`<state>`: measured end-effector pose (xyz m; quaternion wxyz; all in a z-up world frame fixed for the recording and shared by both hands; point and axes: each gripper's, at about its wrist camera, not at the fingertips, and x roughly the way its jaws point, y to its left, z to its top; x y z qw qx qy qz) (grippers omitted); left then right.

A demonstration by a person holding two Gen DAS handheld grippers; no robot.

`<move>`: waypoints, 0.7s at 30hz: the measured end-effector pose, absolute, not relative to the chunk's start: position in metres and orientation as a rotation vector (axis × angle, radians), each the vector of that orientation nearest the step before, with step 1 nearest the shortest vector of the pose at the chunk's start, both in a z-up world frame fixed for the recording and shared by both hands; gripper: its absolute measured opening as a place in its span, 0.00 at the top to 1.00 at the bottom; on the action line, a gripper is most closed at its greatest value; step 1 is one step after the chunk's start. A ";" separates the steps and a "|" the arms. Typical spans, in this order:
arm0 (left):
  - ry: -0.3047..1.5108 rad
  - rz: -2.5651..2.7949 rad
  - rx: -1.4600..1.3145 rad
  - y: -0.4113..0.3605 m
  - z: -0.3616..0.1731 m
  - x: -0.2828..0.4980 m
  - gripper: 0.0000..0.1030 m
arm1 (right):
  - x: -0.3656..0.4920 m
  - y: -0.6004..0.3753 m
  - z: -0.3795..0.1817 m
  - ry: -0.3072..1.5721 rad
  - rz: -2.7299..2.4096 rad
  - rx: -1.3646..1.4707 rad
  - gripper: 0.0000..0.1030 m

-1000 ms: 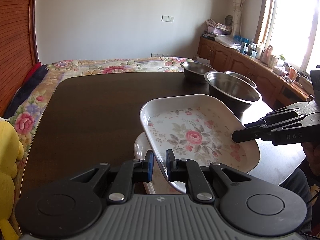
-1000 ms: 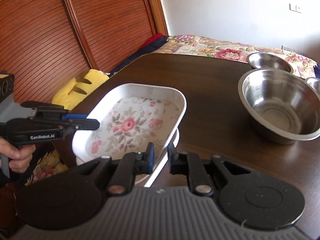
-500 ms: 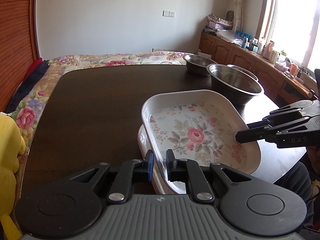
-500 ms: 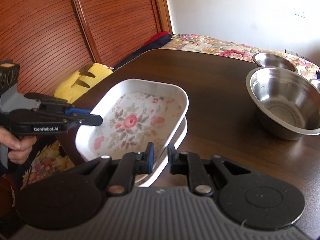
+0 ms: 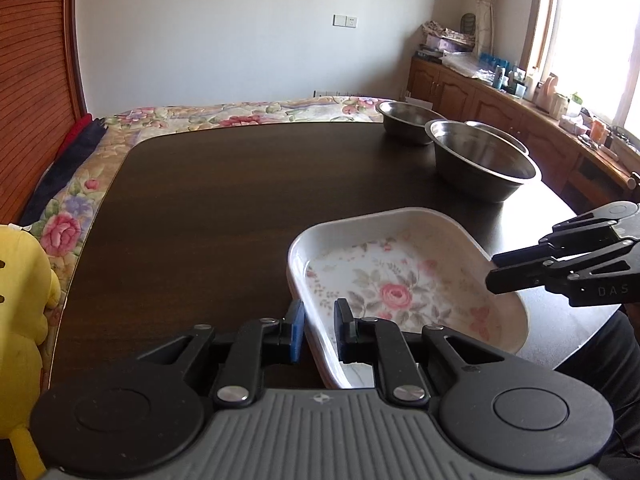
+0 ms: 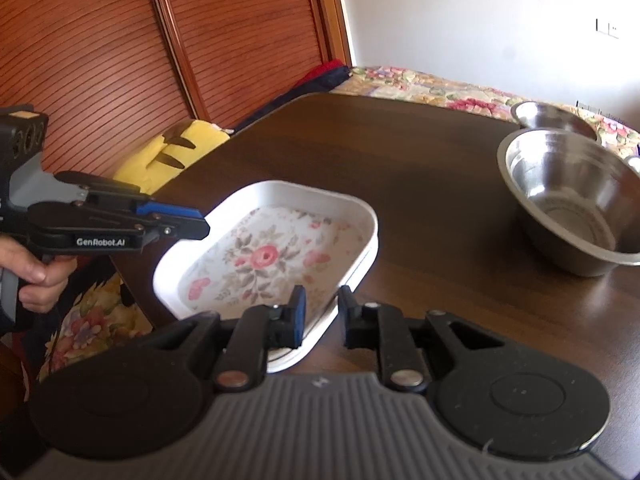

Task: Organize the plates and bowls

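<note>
Resting on a second plate on the counter, the floral plate is sitting stacked. Left gripper and right gripper fingers are straddling its rim, spread, gripping nothing. Three steel bowls are waiting unnested.

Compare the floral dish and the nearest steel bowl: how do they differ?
The floral dish is white, shallow and rounded-rectangular with a rose print; the steel bowl is bare metal, round and deeper. The dish sits at the table's near edge between the fingers of both grippers; the bowl stands apart, untouched. Both are upright and empty on the dark table.
</note>
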<state>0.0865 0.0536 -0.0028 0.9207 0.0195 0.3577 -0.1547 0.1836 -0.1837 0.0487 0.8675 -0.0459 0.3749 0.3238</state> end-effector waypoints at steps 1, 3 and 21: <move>0.734 -0.313 0.041 0.053 -0.002 0.088 0.85 | 0.183 -0.186 0.051 0.774 0.682 -0.091 0.81; 0.730 -0.306 0.036 0.053 0.000 0.090 0.85 | 0.183 -0.191 0.056 0.750 0.687 -0.085 0.81; 0.565 -0.359 0.023 -0.037 0.050 0.145 0.64 | 0.197 -0.305 0.093 0.516 0.500 -0.043 0.81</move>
